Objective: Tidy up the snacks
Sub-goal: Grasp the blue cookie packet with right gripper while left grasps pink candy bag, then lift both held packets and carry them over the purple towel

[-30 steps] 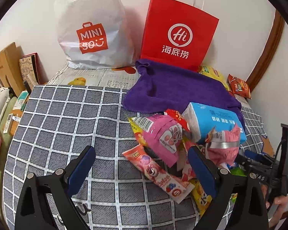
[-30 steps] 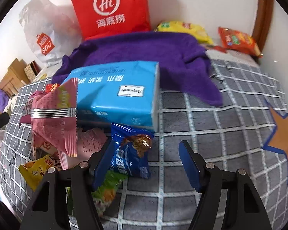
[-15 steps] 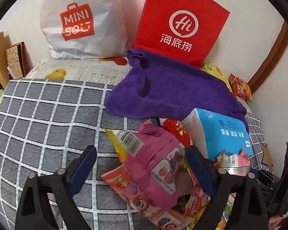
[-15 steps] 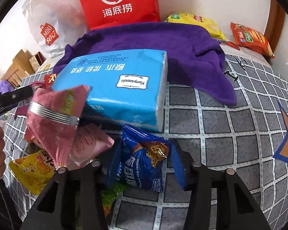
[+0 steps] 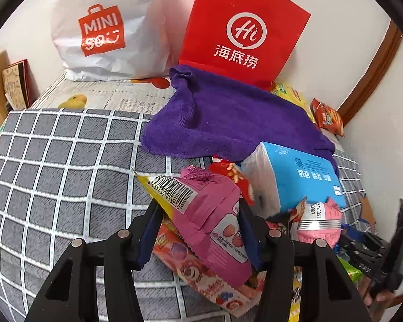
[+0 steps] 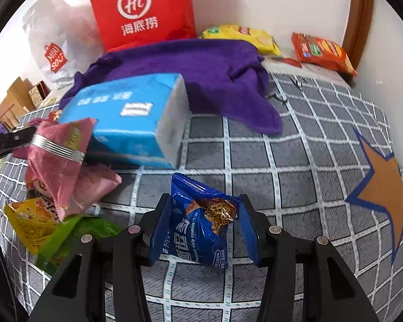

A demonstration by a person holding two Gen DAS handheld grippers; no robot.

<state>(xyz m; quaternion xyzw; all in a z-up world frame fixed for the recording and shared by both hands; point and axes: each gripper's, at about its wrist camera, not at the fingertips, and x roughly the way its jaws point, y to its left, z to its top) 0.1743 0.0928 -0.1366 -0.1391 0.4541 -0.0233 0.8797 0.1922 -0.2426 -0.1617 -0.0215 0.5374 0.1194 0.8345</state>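
A pile of snack packets lies on the grey checked bedspread (image 5: 53,174). My left gripper (image 5: 198,222) has its jaws closing on a pink snack packet (image 5: 209,214) with a barcode, and both pads touch its sides. A long strawberry-print packet (image 5: 201,276) lies beneath it. My right gripper (image 6: 204,206) is shut on a blue chocolate chip cookie packet (image 6: 198,238), held just clear of the pile. A crumpled pink bag with a silver clip (image 6: 56,161) sits left of it.
A blue tissue pack (image 6: 126,112) rests against a purple towel (image 6: 201,72). A red paper bag (image 5: 244,32) and a white plastic bag (image 5: 104,32) stand at the wall. Yellow (image 6: 241,37) and orange (image 6: 322,51) packets lie at the back right. Yellow and green packets (image 6: 40,225) lie at the lower left.
My left gripper moved in over the pile and its jaws narrowed around the pink packet. My right gripper closed on the blue cookie packet and drew it away from the tissue pack.
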